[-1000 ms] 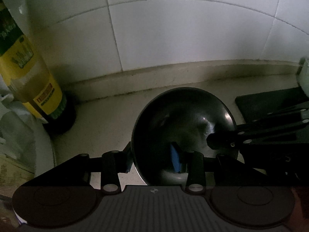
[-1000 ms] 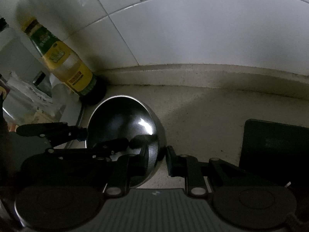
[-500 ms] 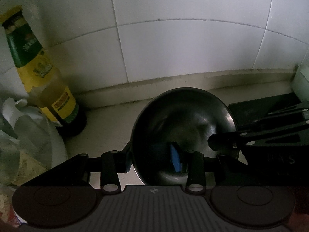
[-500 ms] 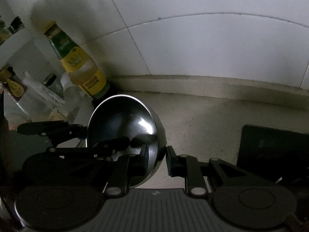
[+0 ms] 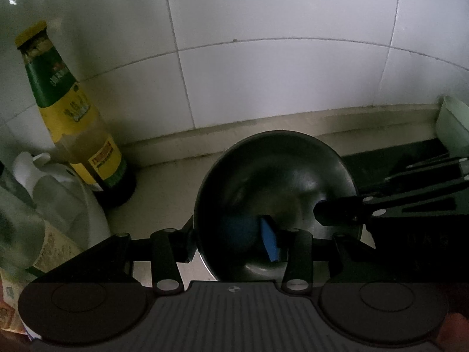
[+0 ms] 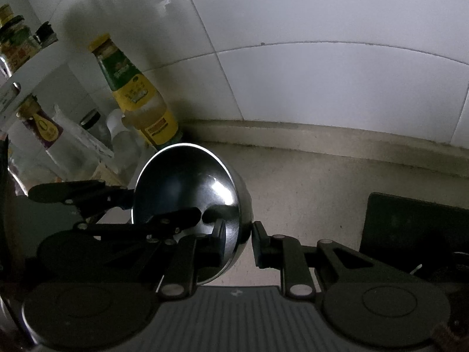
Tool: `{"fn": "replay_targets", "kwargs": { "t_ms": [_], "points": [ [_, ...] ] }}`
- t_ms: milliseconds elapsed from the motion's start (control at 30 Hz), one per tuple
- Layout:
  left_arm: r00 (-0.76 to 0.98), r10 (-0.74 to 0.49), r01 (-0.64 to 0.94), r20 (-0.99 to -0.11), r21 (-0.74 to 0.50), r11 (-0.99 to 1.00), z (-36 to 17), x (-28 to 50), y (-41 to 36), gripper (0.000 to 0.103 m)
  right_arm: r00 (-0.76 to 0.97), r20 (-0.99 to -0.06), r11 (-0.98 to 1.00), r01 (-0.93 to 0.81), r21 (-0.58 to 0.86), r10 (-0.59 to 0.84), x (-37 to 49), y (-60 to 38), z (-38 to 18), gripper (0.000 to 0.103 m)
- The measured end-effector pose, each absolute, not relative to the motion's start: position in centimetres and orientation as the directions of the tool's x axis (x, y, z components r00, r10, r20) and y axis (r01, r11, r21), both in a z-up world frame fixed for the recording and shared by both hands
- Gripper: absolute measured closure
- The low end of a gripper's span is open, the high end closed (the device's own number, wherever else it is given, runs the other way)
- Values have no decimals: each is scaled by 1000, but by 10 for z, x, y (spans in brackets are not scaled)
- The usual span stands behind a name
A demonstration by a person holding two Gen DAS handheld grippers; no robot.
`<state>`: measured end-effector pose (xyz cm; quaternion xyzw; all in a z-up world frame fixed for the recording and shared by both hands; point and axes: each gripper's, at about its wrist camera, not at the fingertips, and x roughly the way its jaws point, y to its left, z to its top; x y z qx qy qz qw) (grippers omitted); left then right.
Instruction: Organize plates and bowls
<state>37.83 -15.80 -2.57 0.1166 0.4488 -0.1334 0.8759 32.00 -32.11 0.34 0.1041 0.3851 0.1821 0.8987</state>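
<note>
Bottle (image 5: 73,117) is standing at the counter's (image 6: 307,182) back edge, left end. Just right of it, left gripper (image 5: 228,243) is straddling the bowl's (image 5: 275,182) left wall: one finger outside, the blue pad inside. Its jaws have just been opening with that wall between them; cannot tell whether the pads are pressing. Bowl is hanging tilted between both grippers near the back edge, looking lifted off the counter, with its mouth facing the left gripper. It is round, so no long axis. Right gripper (image 6: 239,243) is pinching the right rim tight, one finger inside, one outside. Mat (image 6: 410,228) is lying toward the counter's right end, apart from the bowl. Judging: right hand is taking over the carry, so the next move is hinging on that rim pinch.
</note>
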Motion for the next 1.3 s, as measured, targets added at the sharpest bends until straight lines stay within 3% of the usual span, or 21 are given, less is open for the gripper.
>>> {"fn": "replay_targets", "kwargs": {
  "t_ms": [333,600,733,833,967,1200,1300],
  "points": [
    [517,-131,352,-846,71,933,-35,378,-158,46,628,-661,910,-239,338,410,321,-320,0,85],
    [400,-95,367,-912,65,928,-86,382,-159,50,543,-746,922,-196,334,386,334,-311,-38,85],
    [430,-96,338,-898,62,939,-68,379,-142,45,517,-762,920,-175,351,390,342,-312,-51,85],
    [469,-121,322,-875,42,946,-39,362,-115,33,539,-764,933,-151,327,355,341,-315,-51,85],
    [502,-123,303,-856,41,952,-3,314,-60,29,608,-721,941,-165,295,333,314,-320,-30,82],
    [445,-108,212,-889,-12,977,19,229,31,22,502,-652,817,-445,368,568,221,-254,1,71],
    [396,-149,226,-906,-61,972,11,204,45,21,422,-674,782,-469,409,606,202,-220,-13,67]
  ]
}}
